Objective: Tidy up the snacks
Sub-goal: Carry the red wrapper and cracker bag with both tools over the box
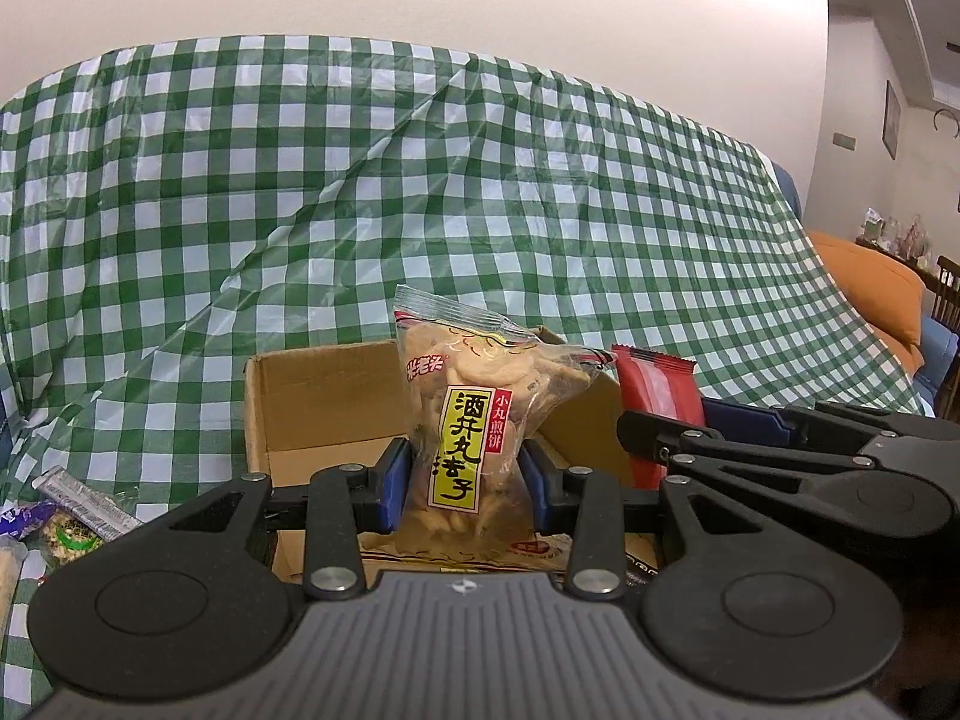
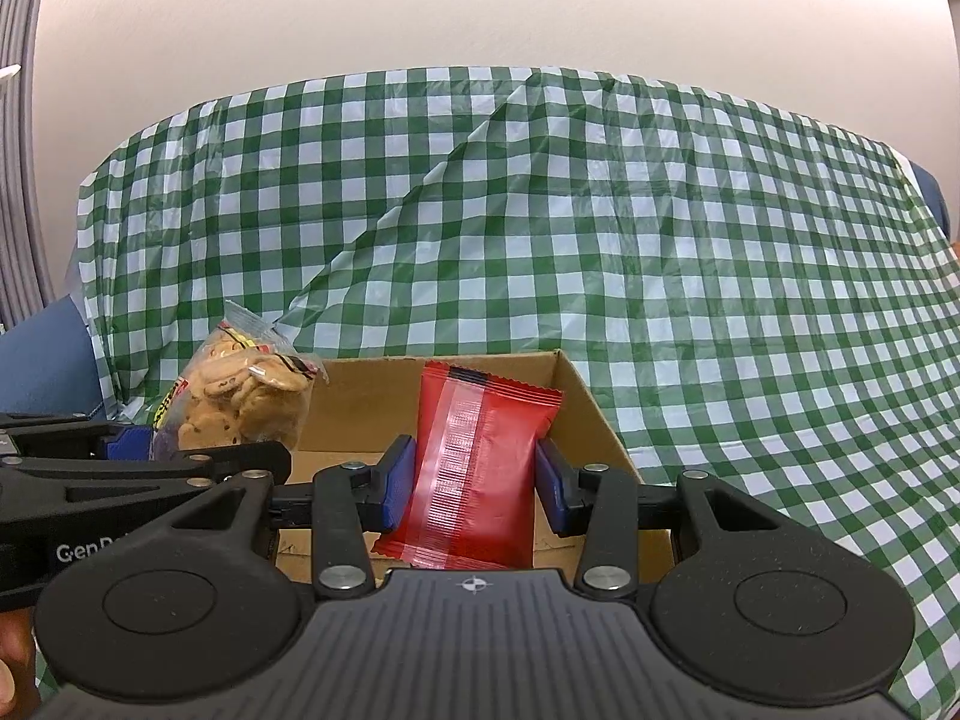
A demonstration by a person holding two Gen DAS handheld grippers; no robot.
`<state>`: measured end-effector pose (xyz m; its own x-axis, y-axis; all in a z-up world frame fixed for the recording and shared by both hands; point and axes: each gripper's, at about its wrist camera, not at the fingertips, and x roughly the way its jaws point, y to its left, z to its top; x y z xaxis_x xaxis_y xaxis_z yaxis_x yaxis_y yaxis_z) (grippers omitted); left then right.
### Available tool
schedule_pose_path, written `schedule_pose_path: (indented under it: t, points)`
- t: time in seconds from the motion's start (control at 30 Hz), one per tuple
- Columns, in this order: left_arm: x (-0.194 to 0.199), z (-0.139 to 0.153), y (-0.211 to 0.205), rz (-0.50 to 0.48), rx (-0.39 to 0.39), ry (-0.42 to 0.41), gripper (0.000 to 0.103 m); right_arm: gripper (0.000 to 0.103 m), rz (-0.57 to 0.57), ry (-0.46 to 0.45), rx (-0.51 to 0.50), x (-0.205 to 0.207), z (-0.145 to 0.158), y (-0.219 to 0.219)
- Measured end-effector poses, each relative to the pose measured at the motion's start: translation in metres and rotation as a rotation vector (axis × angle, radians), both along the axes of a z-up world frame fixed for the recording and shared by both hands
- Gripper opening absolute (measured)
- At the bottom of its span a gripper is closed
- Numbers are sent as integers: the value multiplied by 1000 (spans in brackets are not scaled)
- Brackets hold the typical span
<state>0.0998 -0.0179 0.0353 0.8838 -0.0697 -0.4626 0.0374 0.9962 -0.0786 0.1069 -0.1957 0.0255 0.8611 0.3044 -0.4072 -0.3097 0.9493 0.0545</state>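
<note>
My left gripper (image 1: 467, 483) is shut on a clear cracker bag (image 1: 474, 420) with a yellow label, held upright over the open cardboard box (image 1: 312, 402). My right gripper (image 2: 474, 480) is shut on a red snack packet (image 2: 480, 468), held upright over the same box (image 2: 591, 414). The red packet (image 1: 657, 396) and the right gripper (image 1: 678, 429) show at the right of the left wrist view. The cracker bag (image 2: 240, 396) and the left gripper (image 2: 150, 456) show at the left of the right wrist view.
A green and white checked cloth (image 1: 420, 180) covers the surface and rises behind the box. Several loose snack packets (image 1: 66, 516) lie on the cloth left of the box. An orange cushion (image 1: 870, 294) and a chair sit far right.
</note>
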Motion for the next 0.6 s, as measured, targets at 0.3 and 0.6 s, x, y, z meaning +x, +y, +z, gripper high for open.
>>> schedule_pose_path:
  t: [0.3,0.6]
  points:
    - [0,0,2,18,-17,7,43,44,11,-2,-2,3,1,-3]
    - [0,1,2,21,-19,3,43,44,16,-5,0,4,2,-5]
